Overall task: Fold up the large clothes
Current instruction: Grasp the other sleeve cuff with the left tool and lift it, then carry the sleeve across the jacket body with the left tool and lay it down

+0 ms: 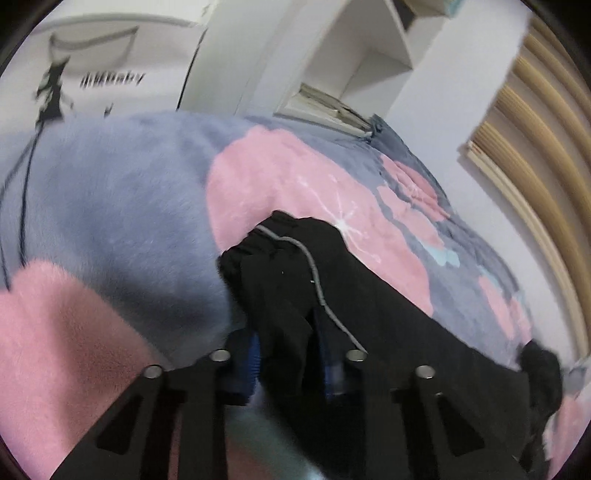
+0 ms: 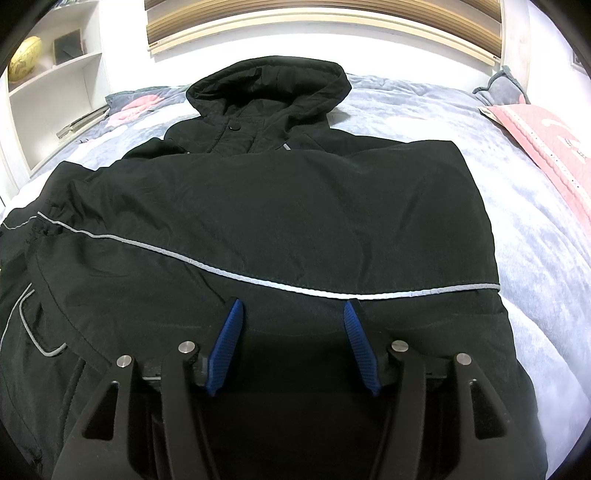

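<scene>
Bedroom: white walls, a white open shelving unit [image 2: 55,74] holding a yellow globe [image 2: 25,57], and a ribbed wooden headboard [image 2: 325,22] behind the bed.

Surface: a plush fleece bedspread [image 1: 122,192], grey-blue with large pink patches, covering the whole bed. A pink quilted pillow [image 2: 546,147] lies at the far right edge in the right wrist view.

Item: one large black hooded jacket [image 2: 277,206] of smooth woven fabric with thin grey reflective piping [image 2: 207,264]. It lies flat on the bedspread, hood toward the headboard, one panel folded across the body.

Left gripper [image 1: 288,354]: black frame with blue ribbed pads, angled down toward the bed. Its pads are drawn close and pinch a bunched fold of the black jacket, seemingly a sleeve end edged with the grey piping; the fabric rises between the pads and hides most of them. View blurred.

Right gripper [image 2: 293,317]: same build, tilted down over the jacket's lower portion, just short of the piping line. Its blue pads [image 2: 227,343] stand spread apart with nothing between them; whether the tips touch the cloth cannot be told.
</scene>
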The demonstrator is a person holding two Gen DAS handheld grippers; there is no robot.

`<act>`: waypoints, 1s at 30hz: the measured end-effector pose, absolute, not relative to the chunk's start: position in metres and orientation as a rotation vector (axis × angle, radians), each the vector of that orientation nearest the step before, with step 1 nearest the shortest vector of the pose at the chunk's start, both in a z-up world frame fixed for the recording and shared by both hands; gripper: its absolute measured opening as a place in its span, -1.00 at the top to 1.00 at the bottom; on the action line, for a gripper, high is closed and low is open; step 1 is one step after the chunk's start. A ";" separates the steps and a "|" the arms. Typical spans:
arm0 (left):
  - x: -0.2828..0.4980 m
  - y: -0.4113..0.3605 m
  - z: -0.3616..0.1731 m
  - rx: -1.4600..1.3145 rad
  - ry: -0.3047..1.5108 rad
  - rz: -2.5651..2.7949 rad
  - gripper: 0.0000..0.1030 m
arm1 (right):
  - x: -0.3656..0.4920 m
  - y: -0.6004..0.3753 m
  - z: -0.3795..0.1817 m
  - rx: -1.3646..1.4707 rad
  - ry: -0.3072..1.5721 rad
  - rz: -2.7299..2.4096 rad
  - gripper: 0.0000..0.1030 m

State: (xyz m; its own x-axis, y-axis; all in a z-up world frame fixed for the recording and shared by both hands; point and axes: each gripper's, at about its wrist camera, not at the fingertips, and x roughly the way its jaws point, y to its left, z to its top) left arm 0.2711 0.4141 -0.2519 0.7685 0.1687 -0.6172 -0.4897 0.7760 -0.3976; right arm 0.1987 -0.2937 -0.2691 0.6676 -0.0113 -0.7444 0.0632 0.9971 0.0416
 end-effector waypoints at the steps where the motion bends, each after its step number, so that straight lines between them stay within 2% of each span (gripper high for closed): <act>1: 0.270 0.408 -0.247 -0.549 0.588 0.390 0.61 | 0.199 -0.294 -0.269 0.066 0.839 -0.041 -0.17; 10: 0.238 0.339 -0.157 -0.370 0.455 0.177 0.69 | 0.201 -0.297 -0.271 0.090 0.831 -0.020 -0.23; 17: 0.229 0.190 -0.093 -0.146 0.404 -0.111 0.69 | 0.201 -0.297 -0.271 0.090 0.829 -0.018 -0.24; 24: 0.235 0.048 -0.087 -0.030 0.457 -0.371 0.70 | 0.200 -0.297 -0.271 0.094 0.825 -0.015 -0.25; 30: 0.236 -0.045 -0.124 0.079 0.586 -0.537 0.70 | 0.199 -0.297 -0.271 0.102 0.819 -0.005 -0.28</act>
